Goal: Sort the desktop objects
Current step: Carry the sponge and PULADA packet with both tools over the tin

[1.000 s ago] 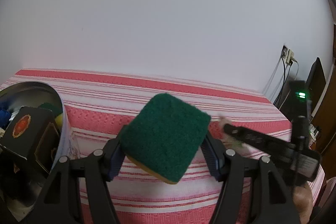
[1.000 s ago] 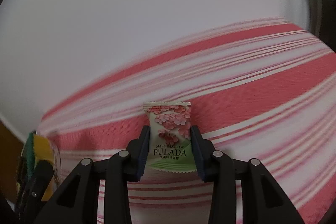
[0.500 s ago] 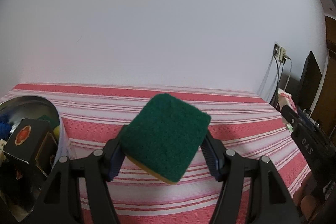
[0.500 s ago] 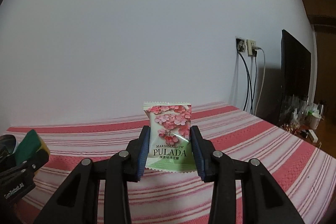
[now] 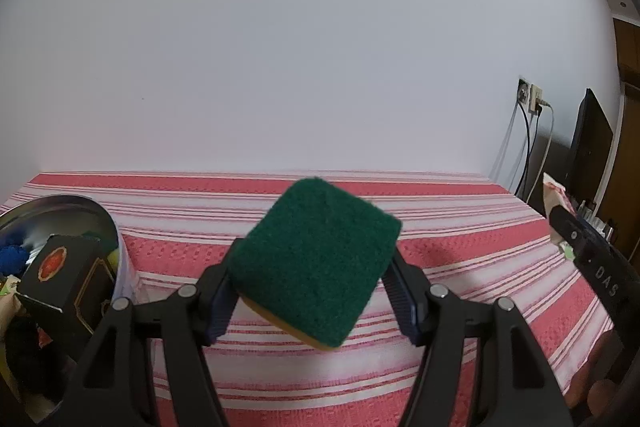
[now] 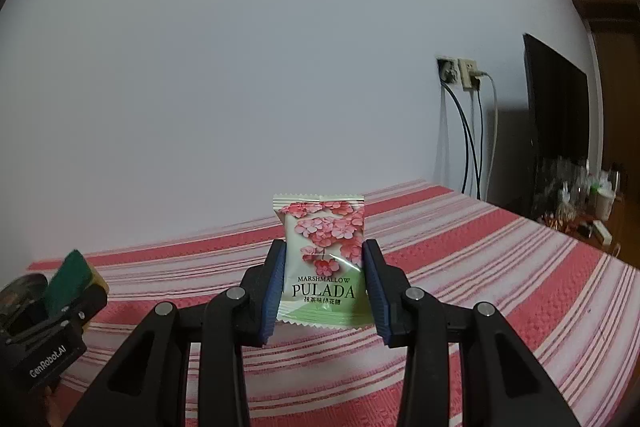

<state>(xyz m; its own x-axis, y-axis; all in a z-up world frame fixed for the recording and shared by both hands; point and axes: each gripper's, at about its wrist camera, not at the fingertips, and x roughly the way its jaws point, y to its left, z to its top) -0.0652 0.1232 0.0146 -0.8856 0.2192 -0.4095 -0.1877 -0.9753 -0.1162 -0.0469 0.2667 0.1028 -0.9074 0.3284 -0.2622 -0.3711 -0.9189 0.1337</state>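
My left gripper (image 5: 310, 291) is shut on a green scouring sponge (image 5: 316, 259) with a yellow underside, held tilted above the red-and-white striped tablecloth (image 5: 460, 259). My right gripper (image 6: 322, 287) is shut on a Pulada marshmallow packet (image 6: 322, 259), held upright above the cloth. In the right wrist view the left gripper (image 6: 60, 311) shows at the far left with the sponge (image 6: 66, 279). In the left wrist view the right gripper (image 5: 592, 263) shows at the right edge with the packet (image 5: 556, 195).
A round metal tin (image 5: 120, 267) at the left holds a black box (image 5: 64, 279) and other items. A white wall stands behind the table. A wall socket with cables (image 6: 464, 75) and a dark screen (image 6: 556, 107) are at the right.
The right gripper swung up and right with the packet, from facing the cloth to level; it has drifted further from the left gripper. The left gripper tilted up slightly, sponge still held.
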